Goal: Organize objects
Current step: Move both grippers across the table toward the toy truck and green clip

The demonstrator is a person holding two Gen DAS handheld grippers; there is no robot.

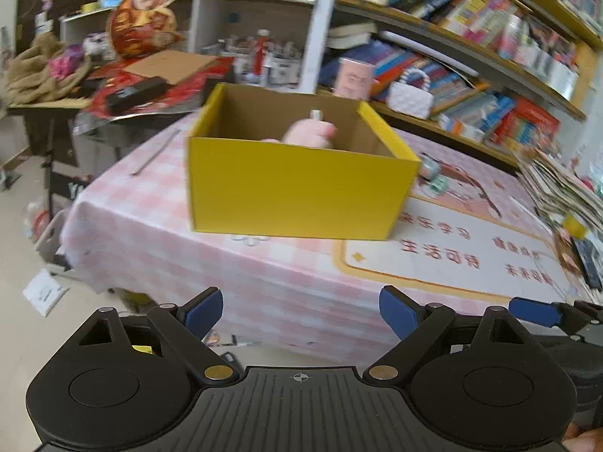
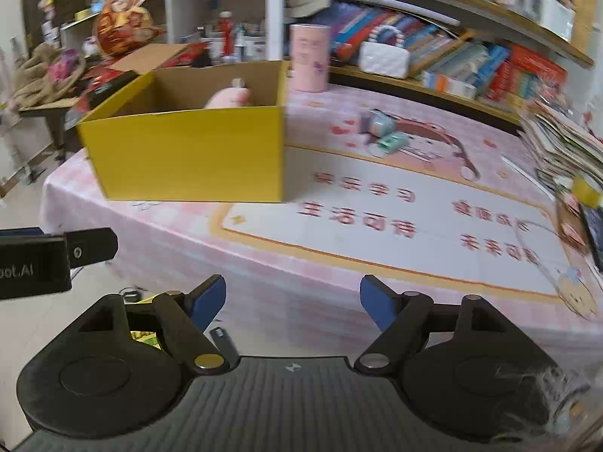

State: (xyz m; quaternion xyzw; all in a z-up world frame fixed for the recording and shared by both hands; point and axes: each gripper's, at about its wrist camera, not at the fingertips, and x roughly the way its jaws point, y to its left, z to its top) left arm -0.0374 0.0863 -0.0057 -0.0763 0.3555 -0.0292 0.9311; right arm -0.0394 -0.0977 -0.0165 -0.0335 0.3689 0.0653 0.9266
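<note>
Left gripper (image 1: 300, 310): blue pads spread wide, nothing between them, held off the near table edge. Right gripper (image 2: 293, 301): same, spread wide and empty, also short of the table (image 2: 264, 275).

Ahead of the left gripper, straight on: yellow cardboard box (image 1: 294, 192), open top, with a pink plush toy (image 1: 309, 132) inside, only its top showing over the rim. From the right gripper the box sits ahead and to the left.

Ahead and right of the right gripper, well apart from it: small pastel toy pieces (image 2: 384, 132) lying on the printed mat (image 2: 377, 233). Blurred, can't tell exactly what they are. Farther back, a pink cylinder tin (image 2: 309, 58) stands upright beyond the box corner.

Handling, judged: the toy pieces look light, hard and small, and may skid on the smooth mat; pinch across the narrow sides, low. Plush is soft and light, any pinch holds. Box is light, thin-walled; grip a wall at the rim, it may flex or slide.
</note>
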